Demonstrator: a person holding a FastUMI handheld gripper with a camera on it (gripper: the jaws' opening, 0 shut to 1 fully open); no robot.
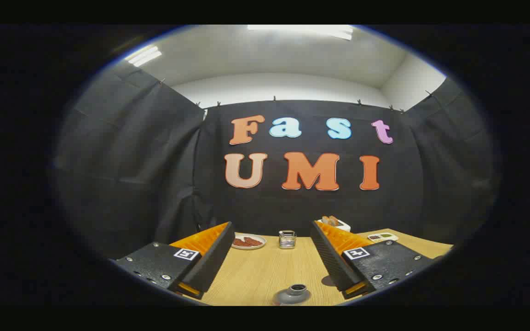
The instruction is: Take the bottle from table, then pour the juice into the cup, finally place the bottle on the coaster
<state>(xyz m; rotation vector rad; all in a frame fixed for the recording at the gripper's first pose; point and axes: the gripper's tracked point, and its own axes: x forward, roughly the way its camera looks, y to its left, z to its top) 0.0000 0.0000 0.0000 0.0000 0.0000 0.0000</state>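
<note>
The tool [272, 230] gapes wide, the bottle [292, 294] low between its fingers, untouched.

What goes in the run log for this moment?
stage: approach | gripper: open, holding nothing | bottle: upright on table, between fingers, ungrasped | cup: beyond fingers | pour: not done

The gripper [272, 248] is held level above the table, pointing forward toward the back wall. Its two fingers [210, 250] are spread wide apart, angled outward like an open V. Nothing sits between them, and neither finger touches anything.
</note>
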